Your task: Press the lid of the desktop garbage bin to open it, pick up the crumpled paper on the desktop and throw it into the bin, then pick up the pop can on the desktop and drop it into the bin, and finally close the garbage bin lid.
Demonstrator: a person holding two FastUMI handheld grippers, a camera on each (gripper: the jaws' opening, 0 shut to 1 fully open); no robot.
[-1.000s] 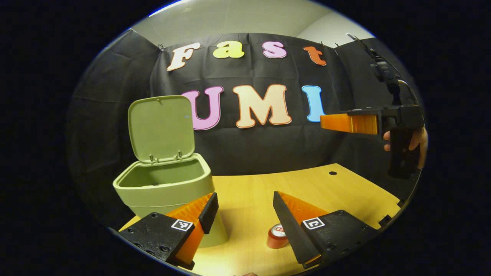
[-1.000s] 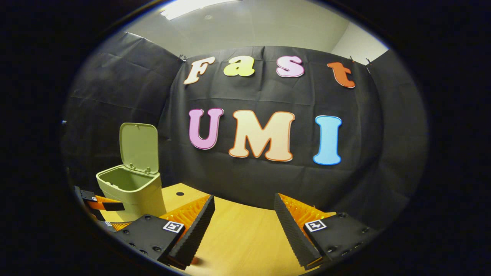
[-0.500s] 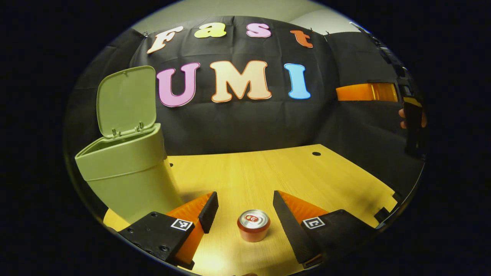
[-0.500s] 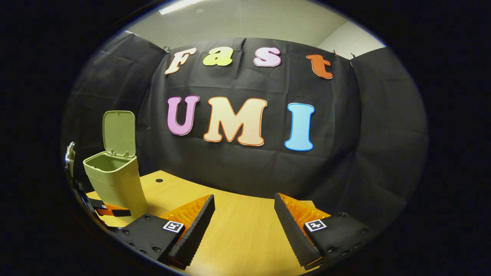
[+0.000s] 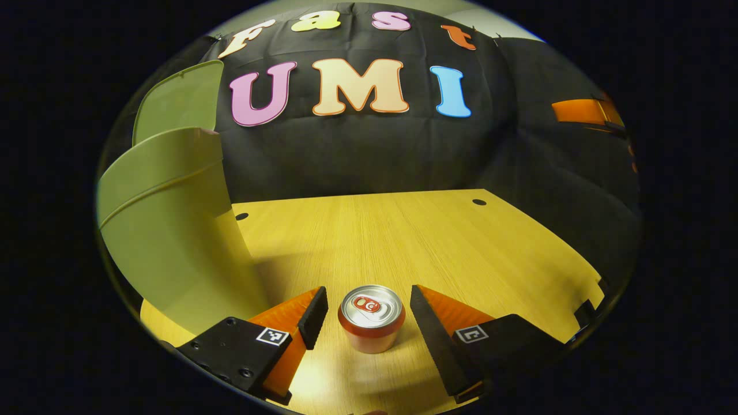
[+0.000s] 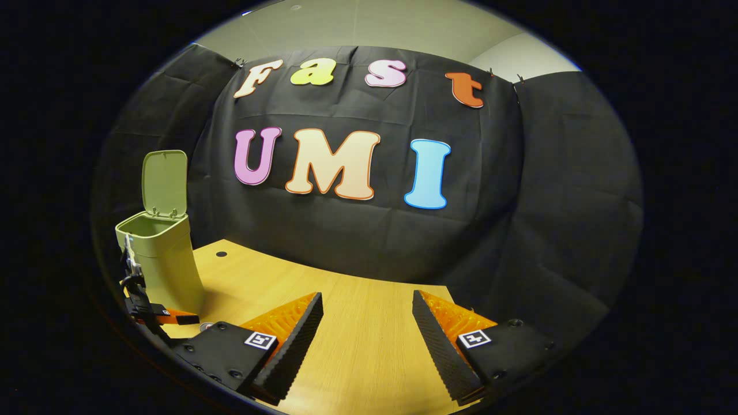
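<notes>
Spreading across the lower half of both views, the wooden table [image 5: 415, 236] is seen bare over most of its surface, with two small dark holes near its far edge. On its left side, in the left gripper view, the green garbage bin [image 5: 173, 230] is seen standing upright and very close to the camera, its lid [image 5: 179, 101] raised behind the body. In the right gripper view the same bin [image 6: 164, 259] is seen farther off at the left, its lid [image 6: 164, 181] swung fully up and its mouth left open.

The left tongs [image 5: 369, 317] are held low over the table with their fingers spread apart. The pop can [image 5: 372, 317] is seen standing upright on the table between the two fingers [image 5: 314, 317], with a gap showing on each side, so no finger is pressed against it. The can's silver top with its pull tab is turned up toward the camera, and the can is set just beside the foot of the bin.

The right tongs [image 6: 366, 340] are held above the table, well apart from the bin, spread wide with nothing between them. In the left gripper view they [image 5: 582, 111] are seen high at the far right. In the right gripper view the left tongs [image 6: 167, 316] are glimpsed at the bin's foot.
</notes>
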